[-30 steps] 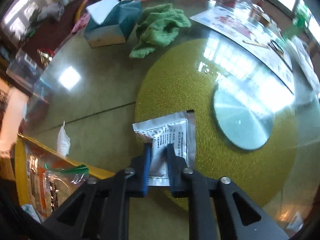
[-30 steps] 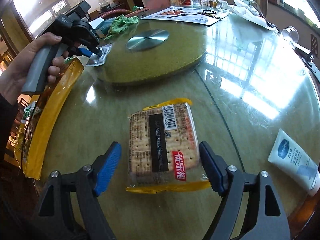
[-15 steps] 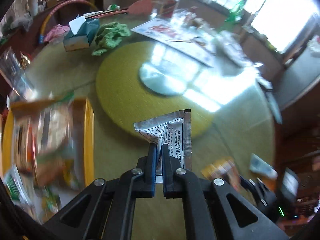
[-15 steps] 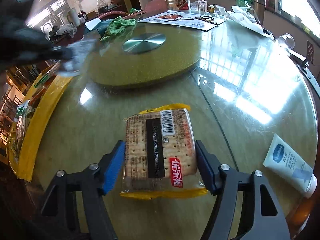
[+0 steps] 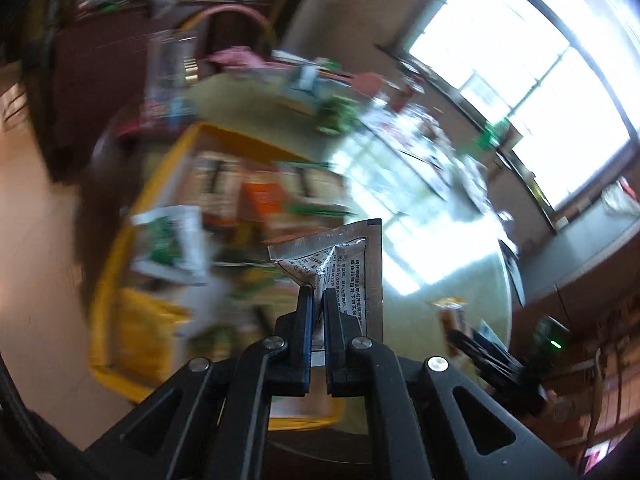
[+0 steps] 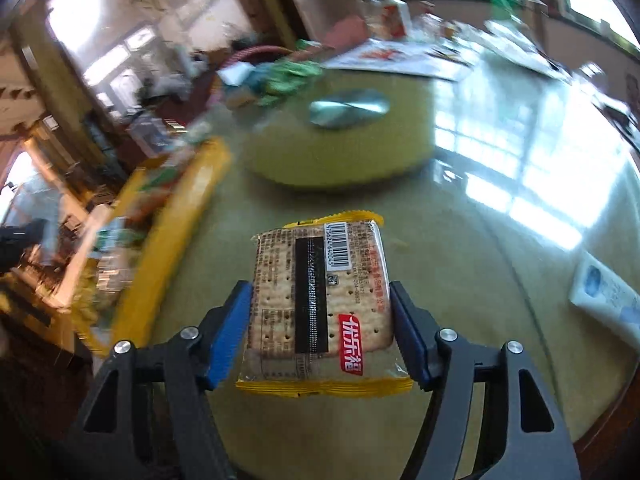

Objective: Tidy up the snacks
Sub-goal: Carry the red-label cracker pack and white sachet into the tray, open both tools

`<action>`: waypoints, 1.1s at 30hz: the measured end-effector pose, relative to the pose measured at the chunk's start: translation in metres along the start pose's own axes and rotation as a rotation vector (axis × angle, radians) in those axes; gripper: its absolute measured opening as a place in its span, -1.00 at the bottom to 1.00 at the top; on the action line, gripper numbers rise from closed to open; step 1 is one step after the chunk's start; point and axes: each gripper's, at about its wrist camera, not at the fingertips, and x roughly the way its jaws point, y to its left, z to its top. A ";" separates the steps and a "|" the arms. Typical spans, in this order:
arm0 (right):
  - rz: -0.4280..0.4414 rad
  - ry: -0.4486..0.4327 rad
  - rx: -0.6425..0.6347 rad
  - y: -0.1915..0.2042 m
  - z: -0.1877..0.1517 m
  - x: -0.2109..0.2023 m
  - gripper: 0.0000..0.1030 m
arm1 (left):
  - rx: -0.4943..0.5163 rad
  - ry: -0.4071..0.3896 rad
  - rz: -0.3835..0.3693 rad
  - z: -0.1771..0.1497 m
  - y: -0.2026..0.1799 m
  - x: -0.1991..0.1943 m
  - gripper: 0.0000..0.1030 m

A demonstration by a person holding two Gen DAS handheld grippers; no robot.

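My left gripper (image 5: 318, 294) is shut on a silver foil packet (image 5: 352, 256) and holds it in the air above the yellow tray (image 5: 106, 280), which is full of blurred snack packs. My right gripper (image 6: 320, 300) is shut on a cracker pack (image 6: 320, 296) with a yellow wrapper edge and a barcode, lifted a little off the glass table. The yellow tray (image 6: 176, 220) lies to the left of the right gripper. The right gripper with the cracker pack (image 5: 452, 320) shows at the right of the left wrist view.
A round yellow turntable (image 6: 340, 144) with a metal disc (image 6: 348, 106) sits mid-table. A white tube (image 6: 608, 300) lies at the right edge. A green cloth (image 6: 288, 76), a tissue box and papers lie at the far side. The glass table (image 6: 500, 240) shows strong window glare.
My left gripper has swung left with the silver packet from over the turntable to above the yellow tray. My right gripper closed on the cracker pack and lifted it.
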 end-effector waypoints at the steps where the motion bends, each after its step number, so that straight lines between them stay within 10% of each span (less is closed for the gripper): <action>1: 0.029 -0.008 -0.020 0.014 0.003 -0.003 0.33 | -0.017 -0.001 0.008 0.002 0.010 -0.001 -0.97; 18: 0.241 0.069 -0.257 0.182 0.071 0.072 0.33 | -0.076 0.021 0.062 0.042 0.085 0.024 -0.97; 29: 0.063 0.091 -0.397 0.238 0.080 0.147 0.35 | -0.023 0.137 0.112 0.072 0.103 0.084 -0.94; 32: 0.015 0.083 -0.440 0.241 0.072 0.152 0.40 | -0.012 0.113 0.105 0.069 0.108 0.084 -0.71; 33: 0.021 0.095 -0.445 0.242 0.071 0.153 0.46 | -0.013 0.104 0.105 0.069 0.109 0.082 -0.32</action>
